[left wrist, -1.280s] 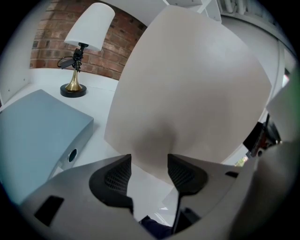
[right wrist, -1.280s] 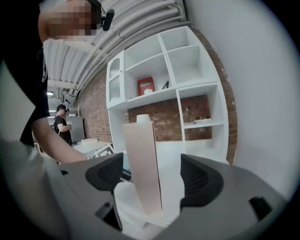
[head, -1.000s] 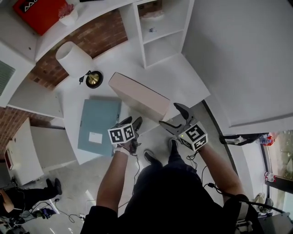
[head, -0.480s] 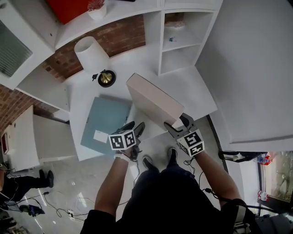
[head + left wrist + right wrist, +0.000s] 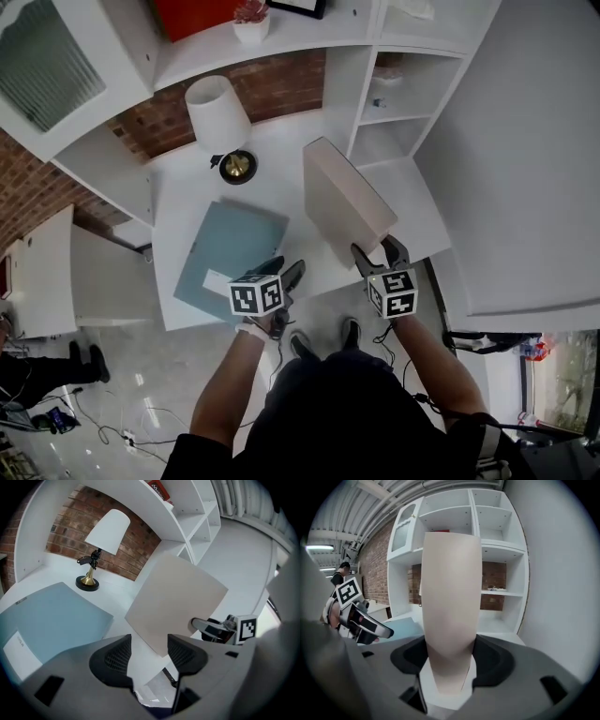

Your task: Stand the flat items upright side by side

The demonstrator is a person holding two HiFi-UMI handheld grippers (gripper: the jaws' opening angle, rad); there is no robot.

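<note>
The beige file box [image 5: 342, 202] is looking matt and smooth; the brass lamp base [image 5: 236, 167] is shining glossy.

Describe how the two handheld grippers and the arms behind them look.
The left gripper and right gripper each have curved dark grey jaws and carry a white cube printed with black square markers. The left gripper view shows a grey housing and pads with a fine mesh texture. A thin black cable trails from the right one. The person wears a dark top; the forearms are bare.
</note>
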